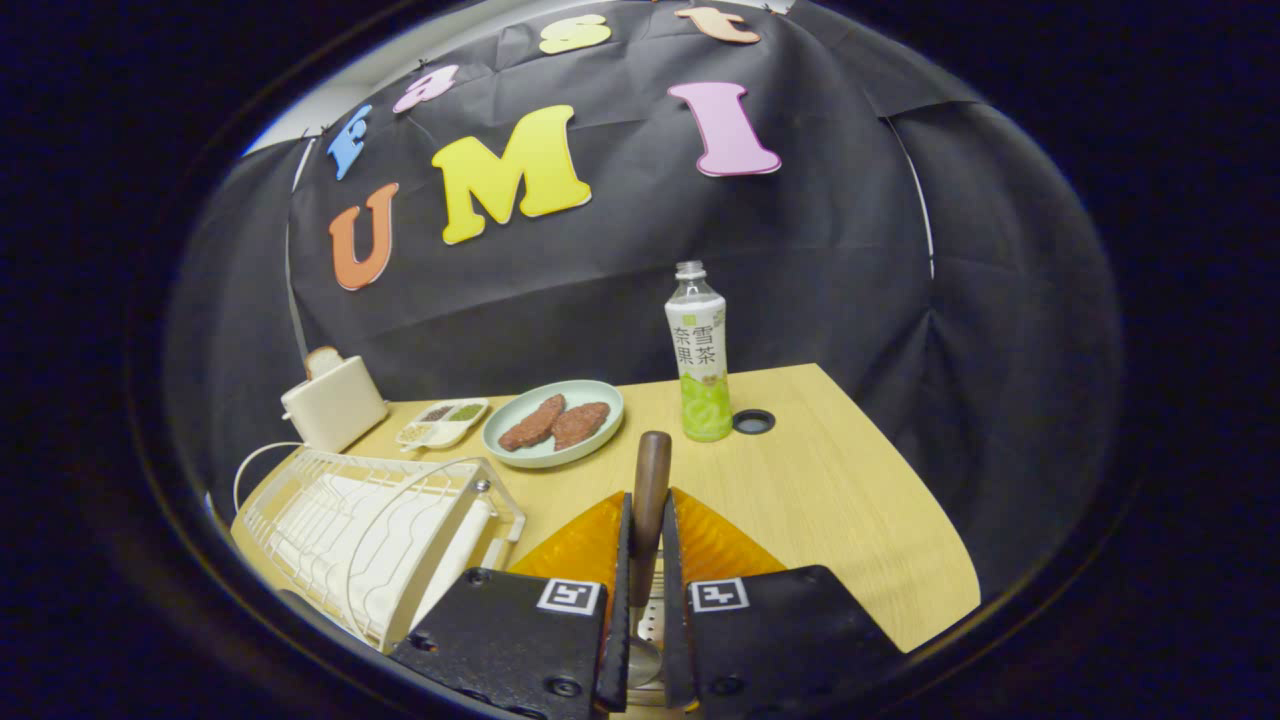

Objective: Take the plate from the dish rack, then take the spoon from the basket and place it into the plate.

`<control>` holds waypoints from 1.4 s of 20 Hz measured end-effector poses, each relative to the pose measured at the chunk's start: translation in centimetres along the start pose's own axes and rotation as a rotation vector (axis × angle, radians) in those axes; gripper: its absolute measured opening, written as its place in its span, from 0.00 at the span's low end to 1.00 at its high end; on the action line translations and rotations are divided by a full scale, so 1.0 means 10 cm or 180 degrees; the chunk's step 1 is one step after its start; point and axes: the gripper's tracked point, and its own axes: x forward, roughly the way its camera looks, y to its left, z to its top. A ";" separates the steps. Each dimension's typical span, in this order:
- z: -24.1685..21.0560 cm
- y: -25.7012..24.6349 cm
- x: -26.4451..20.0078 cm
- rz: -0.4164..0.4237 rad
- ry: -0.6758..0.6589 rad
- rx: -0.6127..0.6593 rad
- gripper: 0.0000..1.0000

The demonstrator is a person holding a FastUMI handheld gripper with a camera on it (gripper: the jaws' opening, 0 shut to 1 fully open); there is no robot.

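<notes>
- Gripping a spoon (650,490) by its brown handle, the gripper (645,600) had its fingers nearly closed, one pressed to each side; the spoon's metal bowl showed low between them.
- An orange plate (720,545) lay directly beneath and just ahead of the fingers on the wooden table (850,500).
- A white dish rack (370,530) stood beside the fingers on the left.
- Beyond them sat a pale green dish (553,422) of meat patties, a bottle (700,355), a toaster (333,402).

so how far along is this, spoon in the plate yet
Not yet. Done: the plate lies on the table, beyond the dish rack, with two brown food pieces on it. In hand: the gripper is shut on the spoon, handle pointing ahead. Left: carrying the spoon to the plate.
</notes>
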 end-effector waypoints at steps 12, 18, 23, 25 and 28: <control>0.63 0.37 -0.88 -0.0279 -0.0752 -0.0503 0.14; 0.74 0.86 -1.47 -0.0242 -0.0963 -0.0626 0.14; 0.48 1.32 -1.95 -0.0017 -0.1028 -0.0477 0.13; 0.30 1.49 -2.09 0.0027 -0.1040 -0.0421 0.14; -0.15 1.70 -2.17 -0.0015 -0.0949 -0.0363 0.13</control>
